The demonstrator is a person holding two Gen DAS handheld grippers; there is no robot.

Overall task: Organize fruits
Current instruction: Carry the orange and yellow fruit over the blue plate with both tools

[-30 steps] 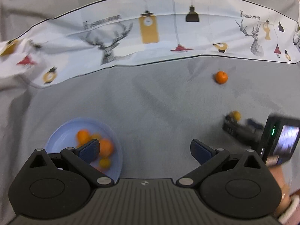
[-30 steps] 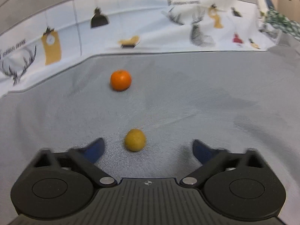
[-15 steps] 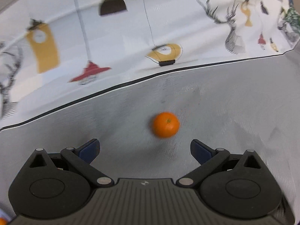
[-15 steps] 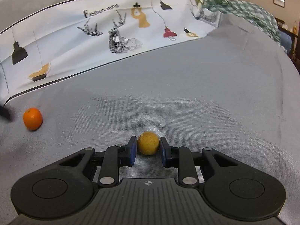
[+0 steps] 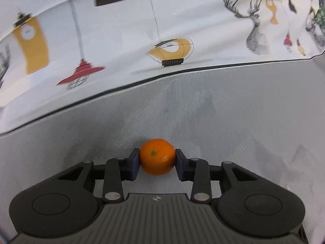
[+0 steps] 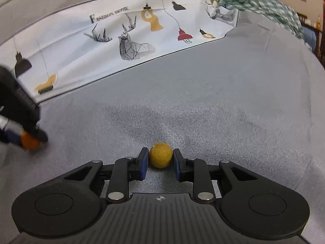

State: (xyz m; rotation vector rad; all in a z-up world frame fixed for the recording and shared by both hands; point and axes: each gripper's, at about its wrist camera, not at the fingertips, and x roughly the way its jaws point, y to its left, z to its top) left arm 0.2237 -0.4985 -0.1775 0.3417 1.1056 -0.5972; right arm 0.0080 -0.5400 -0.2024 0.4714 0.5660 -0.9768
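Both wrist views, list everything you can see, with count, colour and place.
orange: one, orange, on the grey cloth, pinched in the left tool
small yellow fruit: one, dull yellow, on the grey cloth, pinched in the right tool
grey cloth: one, grey, covering the surface
printed cloth: one, white with lamps and deer, behind the grey area
checked fabric: one, green and white, far right
left tool: one, black, jaws just closed on the orange
right tool: one, black, shut on the small yellow fruit

Right hand-held gripper (image 6: 160, 160) clamping yellow fruit (image 6: 160, 155), grey cloth (image 6: 203, 101), orange (image 6: 29, 141) far left
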